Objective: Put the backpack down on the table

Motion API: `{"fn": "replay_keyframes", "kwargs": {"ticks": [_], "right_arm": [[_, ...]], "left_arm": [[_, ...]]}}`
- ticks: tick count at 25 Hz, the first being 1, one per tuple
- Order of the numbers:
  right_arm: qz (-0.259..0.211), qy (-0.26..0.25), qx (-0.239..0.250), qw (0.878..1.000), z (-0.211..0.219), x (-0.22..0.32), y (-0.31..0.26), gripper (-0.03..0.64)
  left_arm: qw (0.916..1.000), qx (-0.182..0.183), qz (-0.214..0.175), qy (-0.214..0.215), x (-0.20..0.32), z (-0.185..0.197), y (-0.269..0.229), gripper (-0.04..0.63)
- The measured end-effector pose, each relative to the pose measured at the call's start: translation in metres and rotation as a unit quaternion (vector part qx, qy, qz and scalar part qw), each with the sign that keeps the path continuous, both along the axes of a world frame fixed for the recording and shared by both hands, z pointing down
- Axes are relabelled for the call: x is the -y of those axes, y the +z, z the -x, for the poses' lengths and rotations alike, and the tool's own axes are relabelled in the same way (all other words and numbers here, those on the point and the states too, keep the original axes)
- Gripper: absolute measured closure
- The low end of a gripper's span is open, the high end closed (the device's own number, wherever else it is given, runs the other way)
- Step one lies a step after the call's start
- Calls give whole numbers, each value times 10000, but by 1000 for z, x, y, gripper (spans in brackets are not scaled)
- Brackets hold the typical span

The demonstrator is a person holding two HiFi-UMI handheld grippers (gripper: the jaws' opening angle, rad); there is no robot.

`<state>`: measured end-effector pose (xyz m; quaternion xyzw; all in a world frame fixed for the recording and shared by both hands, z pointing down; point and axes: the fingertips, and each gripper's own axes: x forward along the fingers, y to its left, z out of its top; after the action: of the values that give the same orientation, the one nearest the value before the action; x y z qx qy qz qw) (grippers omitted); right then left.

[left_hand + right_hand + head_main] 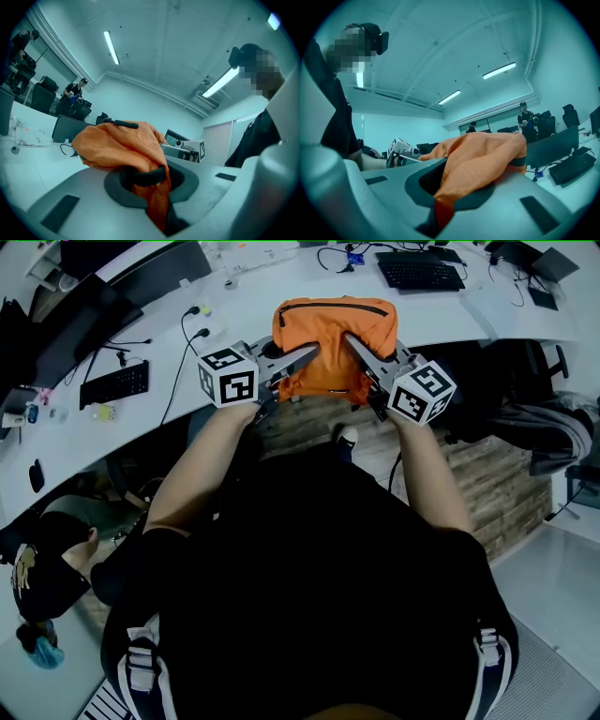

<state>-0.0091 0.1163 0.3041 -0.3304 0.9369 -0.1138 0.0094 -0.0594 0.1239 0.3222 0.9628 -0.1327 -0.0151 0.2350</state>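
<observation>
White desking curves across the room, and our table [253, 287] carries a black keyboard [420, 275] beyond the spot we are aiming for. We hold the orange backpack [333, 334] at the table's near edge, its upper part over the white top and its lower part out past the edge. Whether it rests on the surface yet we cannot tell. The left gripper [300, 356] has its jaws closed on a fold of orange fabric together with a black strap [145, 177]. The right gripper [359, 346] is pinched on fabric alone at the bag's other side. To do this well, we judge both hands should go forward together and level until the whole bag is over the top, stopping short of the keyboard. Then we lower until the table bears the weight, and only then part the jaws. From above we get the bag's place against the edge and its zip [333, 306]. Only the gripper views show what each pinch bites, and a person [526, 119] standing by far desks.
</observation>
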Motion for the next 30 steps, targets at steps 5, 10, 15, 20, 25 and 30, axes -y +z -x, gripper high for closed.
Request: {"fn": "replay_keyframes", "kwargs": {"ticks": [5,10,15,20,25,30], "right_arm": [[74,-101,27,9999,-11,16,8,581],[142,-171,66,9997,-24,34,15,582],[214,-246,93,9994,-37,55,22,583],[273,-326,111,9990,-49,77,29,583],[318,-427,136,9985,-60,101,36,582],[421,-535,192,9975,-72,123,43,581]], "left_arm": [[9999,28,70,-102,15,-12,8,523],[9997,43,148,-168,32,-24,15,523],[9994,46,221,-254,52,-37,22,523],[9990,49,281,-338,74,-50,28,523],[9985,56,327,-438,96,-60,34,523],[9976,85,422,-540,117,-72,41,523]]}}
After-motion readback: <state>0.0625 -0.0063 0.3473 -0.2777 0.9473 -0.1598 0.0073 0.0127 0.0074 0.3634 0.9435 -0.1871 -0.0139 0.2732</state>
